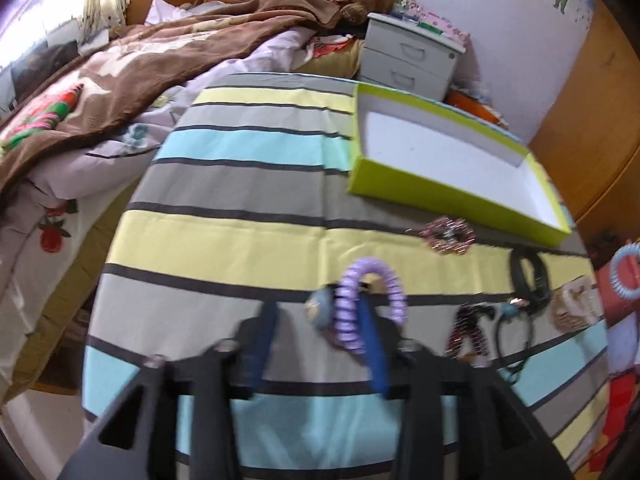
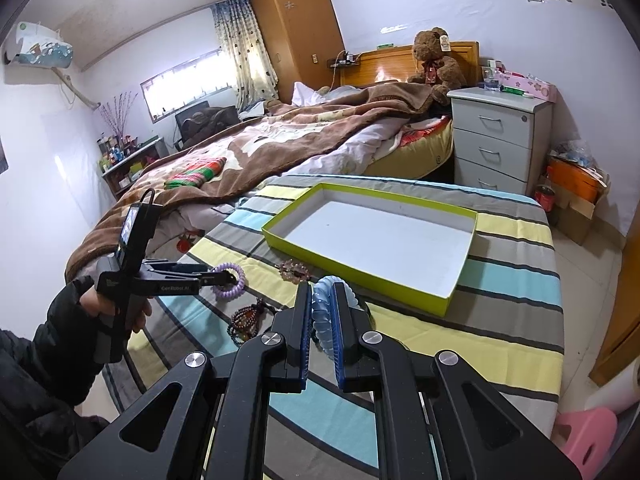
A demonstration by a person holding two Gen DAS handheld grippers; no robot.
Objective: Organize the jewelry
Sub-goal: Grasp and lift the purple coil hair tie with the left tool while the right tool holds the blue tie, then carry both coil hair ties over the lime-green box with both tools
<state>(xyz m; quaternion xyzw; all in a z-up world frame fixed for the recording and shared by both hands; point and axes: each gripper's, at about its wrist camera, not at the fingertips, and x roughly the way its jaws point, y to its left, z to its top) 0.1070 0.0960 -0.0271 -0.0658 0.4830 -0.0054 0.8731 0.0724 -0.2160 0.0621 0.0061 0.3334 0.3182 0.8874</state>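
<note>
A purple coil hair tie [image 1: 372, 292] hangs looped around the right finger of my left gripper [image 1: 318, 308], whose jaws stand apart without pressing on it. The right wrist view shows that gripper [image 2: 224, 276] low over the striped cloth with the purple coil [image 2: 230, 280] at its tip. My right gripper [image 2: 322, 296] is shut on a light blue coil hair tie [image 2: 326, 320] above the cloth. A shallow green box [image 2: 360, 280] with a white inside lies empty beyond both grippers and is also seen in the left wrist view [image 1: 440, 200].
Loose on the striped table cloth [image 1: 240, 184] are a pink bead bracelet [image 1: 446, 236], dark bead strings [image 2: 248, 320] and a black ring [image 1: 528, 280]. A bed with a brown blanket [image 2: 280, 136] borders the table on the left. Grey drawers [image 2: 496, 136] stand behind it.
</note>
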